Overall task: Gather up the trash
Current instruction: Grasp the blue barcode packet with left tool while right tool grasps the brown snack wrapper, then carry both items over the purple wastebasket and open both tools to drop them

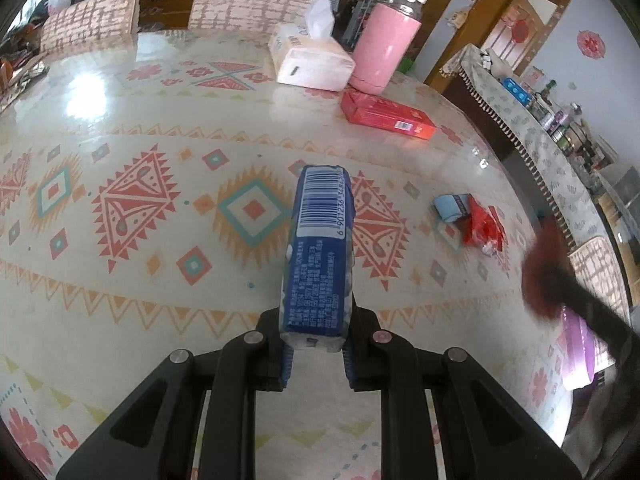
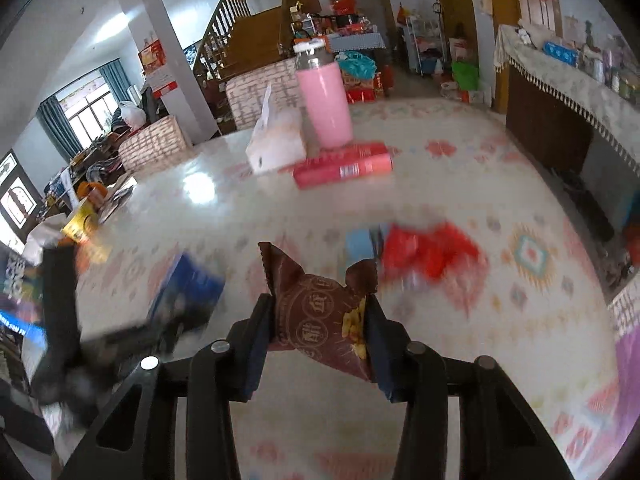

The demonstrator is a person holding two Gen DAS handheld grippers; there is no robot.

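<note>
Both pairs of fingers are clamped on trash. At lower centre of the left wrist view, the left gripper (image 1: pixel 316 354) pinches the near end of a blue wrapper (image 1: pixel 320 248), which sticks up barcode outward over the patterned table (image 1: pixel 120 128); the fingertips are hidden behind it. Right of it lie a small blue scrap (image 1: pixel 450 208) and red wrapper (image 1: pixel 482 226), apart from the fingers. A dark blur at the right edge cannot be made out. In the right wrist view, blurred all over, the right gripper (image 2: pixel 318 334), tilted down, squeezes a brown snack packet (image 2: pixel 316 312) at lower centre; its lower corner is cut off by a finger
</note>
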